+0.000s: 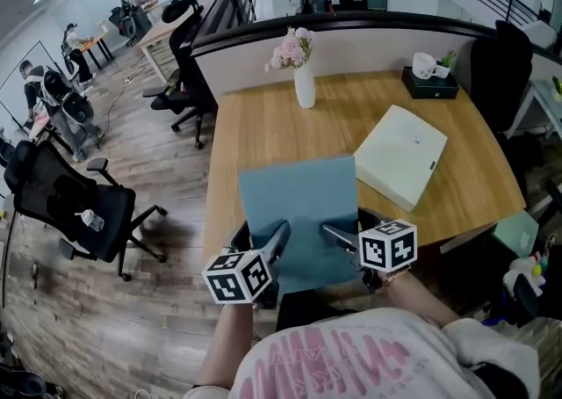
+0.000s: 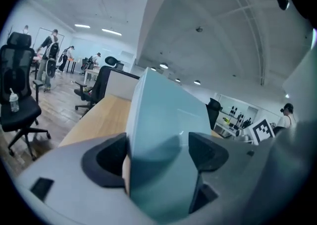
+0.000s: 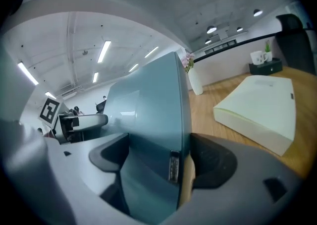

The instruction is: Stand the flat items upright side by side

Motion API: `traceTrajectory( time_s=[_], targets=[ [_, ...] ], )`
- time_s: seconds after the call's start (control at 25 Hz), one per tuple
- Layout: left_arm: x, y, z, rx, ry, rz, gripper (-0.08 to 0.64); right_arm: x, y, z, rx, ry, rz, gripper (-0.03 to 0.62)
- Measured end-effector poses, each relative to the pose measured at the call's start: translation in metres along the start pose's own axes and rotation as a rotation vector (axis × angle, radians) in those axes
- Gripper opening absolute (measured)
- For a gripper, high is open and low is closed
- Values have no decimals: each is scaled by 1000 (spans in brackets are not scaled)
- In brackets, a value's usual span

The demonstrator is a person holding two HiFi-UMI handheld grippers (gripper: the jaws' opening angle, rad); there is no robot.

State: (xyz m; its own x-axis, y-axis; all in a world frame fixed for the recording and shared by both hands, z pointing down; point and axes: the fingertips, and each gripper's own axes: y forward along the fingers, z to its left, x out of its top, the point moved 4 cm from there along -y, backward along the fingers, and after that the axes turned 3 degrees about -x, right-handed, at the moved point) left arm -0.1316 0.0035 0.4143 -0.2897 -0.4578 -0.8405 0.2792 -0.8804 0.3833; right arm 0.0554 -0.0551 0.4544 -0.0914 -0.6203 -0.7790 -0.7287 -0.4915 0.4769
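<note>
Wooden desk [image 1: 263,134], curved. The blue flat item [image 1: 299,204] is held over the near desk edge, tilted up, not yet upright. The cream flat item [image 1: 399,155] lies flat on the desk to its right, just apart. The left gripper [image 1: 277,239] and right gripper [image 1: 334,235] each clamp the blue item's near edge, one per side, jaws spread wide round its thickness.

To do it well, probably: tip both hands evenly so it doesn't twist, set an edge on bare wood clear of the vase [image 1: 305,85], and leave room beside it for the cream one. Risk: it may topple once released.

Hidden: the blue item's underside and the lower jaws in head view. Can't tell if its far edge touches the desk. The small tag [image 3: 173,167] on its edge is unreadable.
</note>
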Motion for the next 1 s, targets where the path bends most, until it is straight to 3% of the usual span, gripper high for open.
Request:
traceTrajectory(
  time_s=[0.2, 0.4, 0.68, 1.0],
  targets=[
    [6, -7, -9, -39, 38, -36, 400, 10, -10, 8, -42, -25, -69, 388],
    [22, -4, 3, -95, 4, -60, 399, 28, 1, 12, -62, -48, -112, 413],
    [65, 15, 40, -108, 82, -80, 399, 63, 43, 26, -99, -117, -121, 413],
    [114, 37, 83, -111, 213, -75, 399, 98, 95, 40, -123, -71, -148, 419]
  ],
)
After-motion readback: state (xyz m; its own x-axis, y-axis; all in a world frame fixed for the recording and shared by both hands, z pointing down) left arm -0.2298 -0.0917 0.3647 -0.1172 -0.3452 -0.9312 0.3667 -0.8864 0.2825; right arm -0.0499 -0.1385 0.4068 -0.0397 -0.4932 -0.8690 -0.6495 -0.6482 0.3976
